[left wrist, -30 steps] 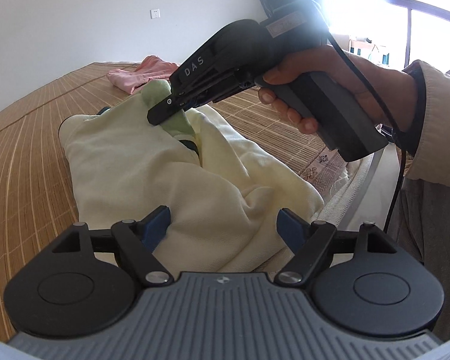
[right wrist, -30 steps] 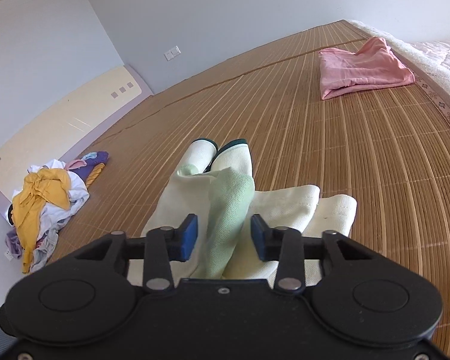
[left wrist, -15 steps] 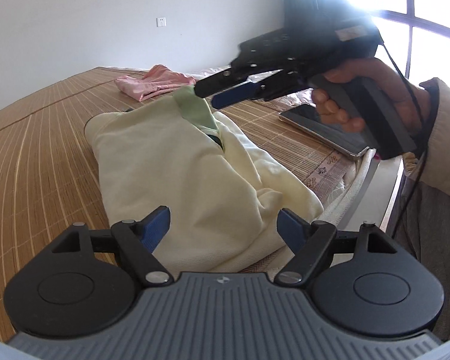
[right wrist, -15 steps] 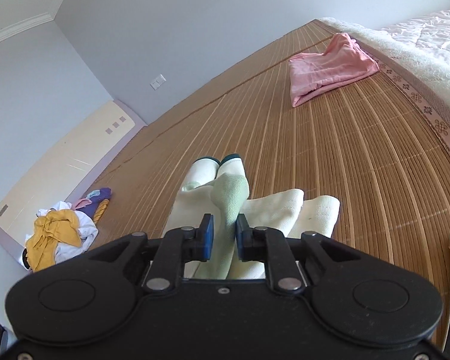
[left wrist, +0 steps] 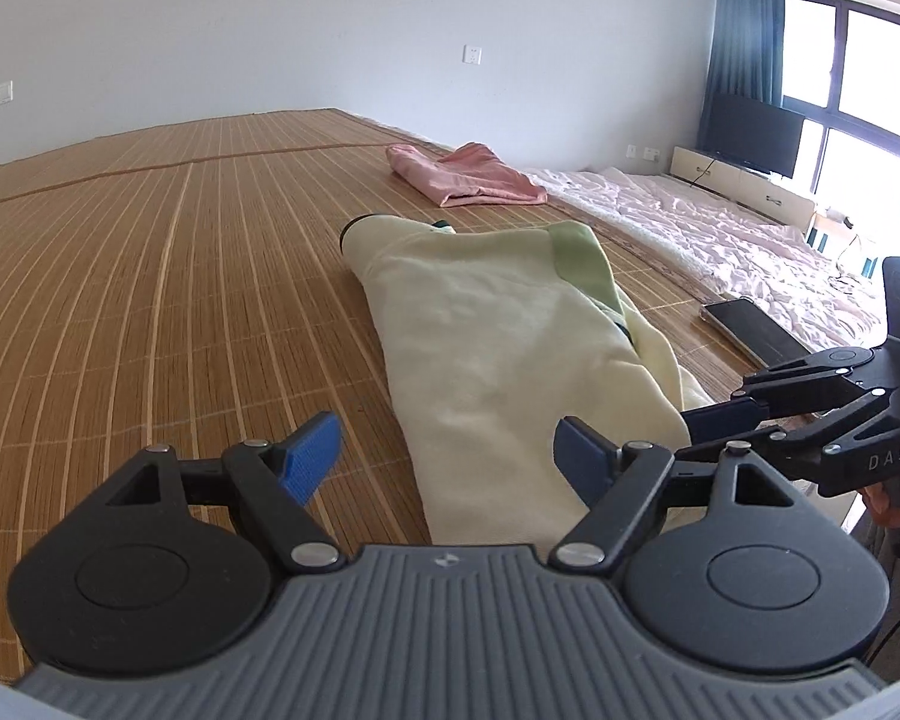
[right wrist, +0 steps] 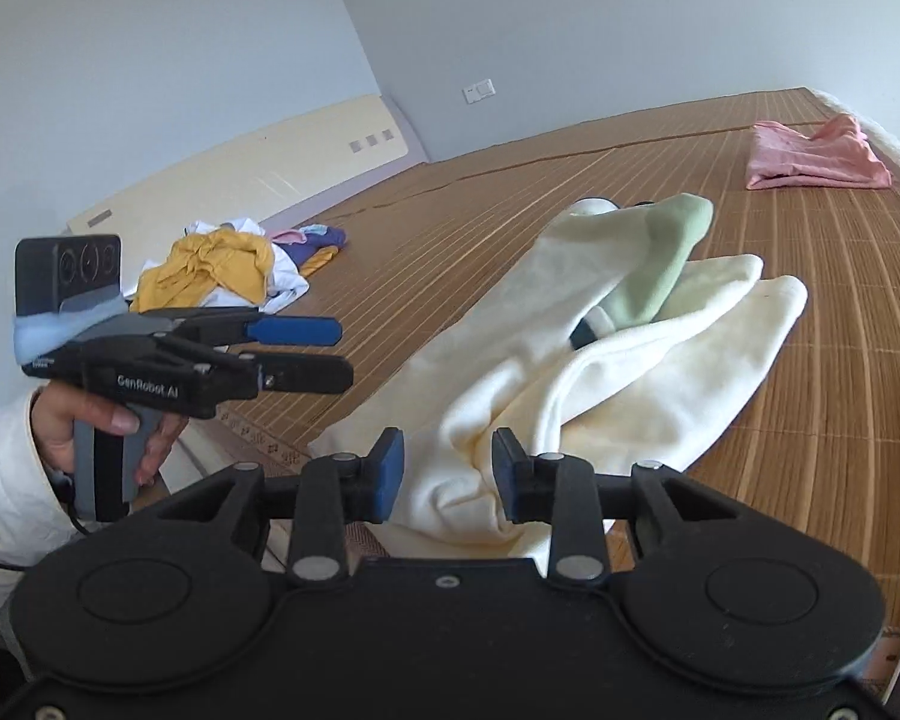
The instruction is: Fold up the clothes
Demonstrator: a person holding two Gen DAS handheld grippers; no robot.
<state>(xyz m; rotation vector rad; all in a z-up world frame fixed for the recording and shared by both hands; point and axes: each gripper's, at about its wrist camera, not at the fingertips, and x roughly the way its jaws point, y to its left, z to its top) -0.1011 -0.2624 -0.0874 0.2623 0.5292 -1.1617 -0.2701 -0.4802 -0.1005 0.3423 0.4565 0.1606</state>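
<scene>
Bamboo mat (left wrist: 150, 276); cream garment (left wrist: 510, 348) free. "GenRobot AI" left gripper (right wrist: 324, 354), "DAS" right gripper (right wrist: 447, 471): fingers spread.

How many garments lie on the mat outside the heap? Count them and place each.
2. The cream garment lies at the near edge of the bamboo mat; the pink garment lies folded farther back, by the right edge. The heap at far left may hide more.

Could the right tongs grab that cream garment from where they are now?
Probably yes: the right tongs stand open, holding nothing, and the cream garment lies right ahead of them on the bamboo mat, nothing between.
</scene>
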